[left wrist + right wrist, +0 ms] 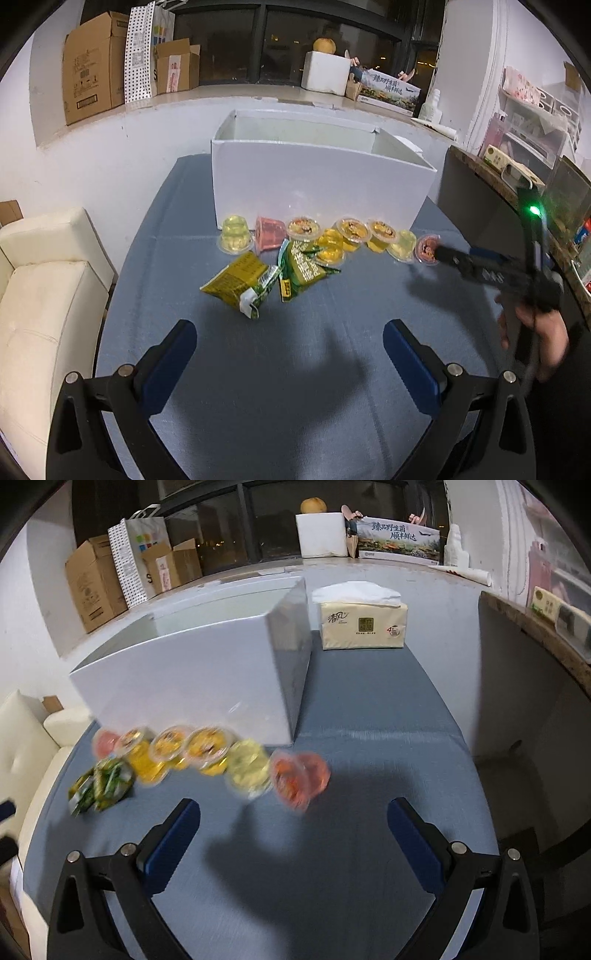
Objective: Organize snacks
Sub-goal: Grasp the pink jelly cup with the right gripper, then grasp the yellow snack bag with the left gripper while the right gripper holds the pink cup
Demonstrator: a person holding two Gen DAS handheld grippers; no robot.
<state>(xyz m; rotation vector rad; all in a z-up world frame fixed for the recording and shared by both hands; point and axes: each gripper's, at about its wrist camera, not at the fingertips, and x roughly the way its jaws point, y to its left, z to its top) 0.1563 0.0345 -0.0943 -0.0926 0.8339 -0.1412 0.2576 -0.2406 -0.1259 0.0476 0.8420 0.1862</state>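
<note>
Both tongs are spread wide and hold nothing: the left tongs [290, 354] hang over bare blue cloth at the near part of the bench [295, 369], and the right tongs [293, 834] are aimed at the right-hand end of the snack row. The snacks sit in a loose line just in front of the white box [314, 184], whose top is open: jelly cups [351, 230] in yellow, orange and pink, and two green snack packets [266, 275] lying a little nearer. None of them can be seen inside the box, so the sorting looks barely begun; I judge this to be the reach for a first pick.

The likely target is the pink jelly cup [299, 779] at the end of the row, nearest the right tongs and lying tipped on its side. Next the tongs would need to advance, straddle the cup and close gently, since the thin plastic may slip or crush, then lift over the box wall.

The left view shows the right tool from outside, its tip close beside that end cup, and the person's hand [543, 332] behind it. The right view, blurred over the snacks, alone reveals a tissue pack [364, 624] behind the box's right side
</note>
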